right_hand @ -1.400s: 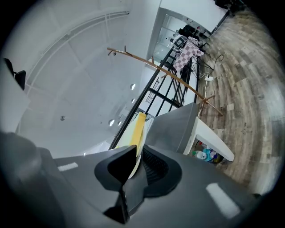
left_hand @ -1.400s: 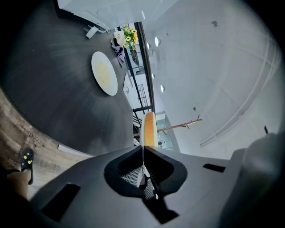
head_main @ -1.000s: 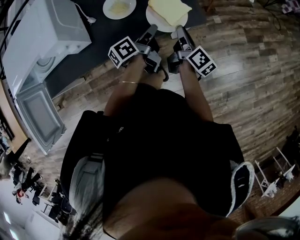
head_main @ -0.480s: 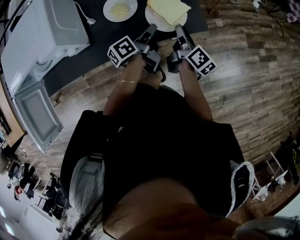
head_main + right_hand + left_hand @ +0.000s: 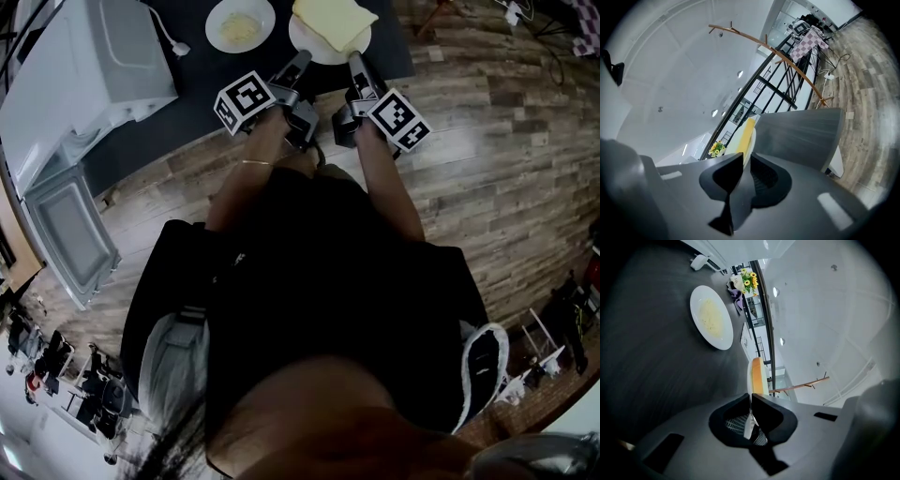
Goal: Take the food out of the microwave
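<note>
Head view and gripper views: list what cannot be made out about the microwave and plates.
- Microwave cavity: head view shows only its top and open door; the inside faces away.
- Plate with the yellow slab: far side cut off by the head view's top edge; edge-on in both gripper views, so table contact is unclear.
- Second plate: its food is too small and pale to name.

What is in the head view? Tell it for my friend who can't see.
Seen from above, a person's left tongs and right tongs pinch a white plate of yellow food at the edge of a dark table. A second plate and a white microwave with its door open are on the left.
</note>
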The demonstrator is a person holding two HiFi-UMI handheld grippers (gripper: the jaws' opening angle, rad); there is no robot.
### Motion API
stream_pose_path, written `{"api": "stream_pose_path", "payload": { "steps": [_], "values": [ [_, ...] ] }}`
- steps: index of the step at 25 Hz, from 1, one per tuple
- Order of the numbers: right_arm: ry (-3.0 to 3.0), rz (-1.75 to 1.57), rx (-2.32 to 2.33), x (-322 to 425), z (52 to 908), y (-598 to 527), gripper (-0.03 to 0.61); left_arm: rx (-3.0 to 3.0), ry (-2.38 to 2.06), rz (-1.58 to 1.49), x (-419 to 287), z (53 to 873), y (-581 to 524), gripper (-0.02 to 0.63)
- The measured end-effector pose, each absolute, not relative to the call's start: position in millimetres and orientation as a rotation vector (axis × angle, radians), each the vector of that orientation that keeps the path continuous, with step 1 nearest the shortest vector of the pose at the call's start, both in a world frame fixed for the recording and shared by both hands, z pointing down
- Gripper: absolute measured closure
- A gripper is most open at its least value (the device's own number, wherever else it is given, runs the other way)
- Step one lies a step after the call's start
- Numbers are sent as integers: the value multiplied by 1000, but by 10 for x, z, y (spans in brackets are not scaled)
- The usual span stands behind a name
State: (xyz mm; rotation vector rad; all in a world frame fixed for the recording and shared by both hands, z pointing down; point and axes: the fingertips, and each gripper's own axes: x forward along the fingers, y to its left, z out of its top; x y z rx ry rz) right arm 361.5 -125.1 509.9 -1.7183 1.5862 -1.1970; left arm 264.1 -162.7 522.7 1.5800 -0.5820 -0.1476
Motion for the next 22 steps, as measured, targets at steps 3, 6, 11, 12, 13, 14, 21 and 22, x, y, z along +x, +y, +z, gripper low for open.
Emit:
{"api": "stream_pose_path", "payload": {
  "steps": [3, 6, 11, 12, 13, 14, 21, 22],
  "values": [
    [1602, -1215, -1722, 3601, 5115, -1267, 534, 1575, -593, -142, 2627, 5250, -1631, 600],
    [1614, -1227, -1723, 3613, 5144, -1345, 534, 1570, -601, -144, 2635, 5279, -1697, 600],
    [1617, -1245, -1723, 3623, 5155, -1440, 532, 1560, -610, -143, 2644, 5279, -1792, 600],
    [1616, -1251, -1724, 3622, 5166, -1454, 532, 1557, -612, -140, 2644, 5288, -1806, 600],
    [1616, -1257, -1724, 3621, 5179, -1476, 532, 1554, -613, -140, 2641, 5301, -1828, 600],
    [1617, -1263, -1726, 3619, 5193, -1508, 532, 1550, -614, -140, 2639, 5315, -1859, 600],
    [1620, -1315, -1733, 3671, 5262, -1592, 529, 1522, -636, -143, 2685, 5377, -1929, 600],
    [1623, -1324, -1734, 3694, 5280, -1631, 529, 1519, -642, -142, 2707, 5389, -1965, 600]
  ]
}}
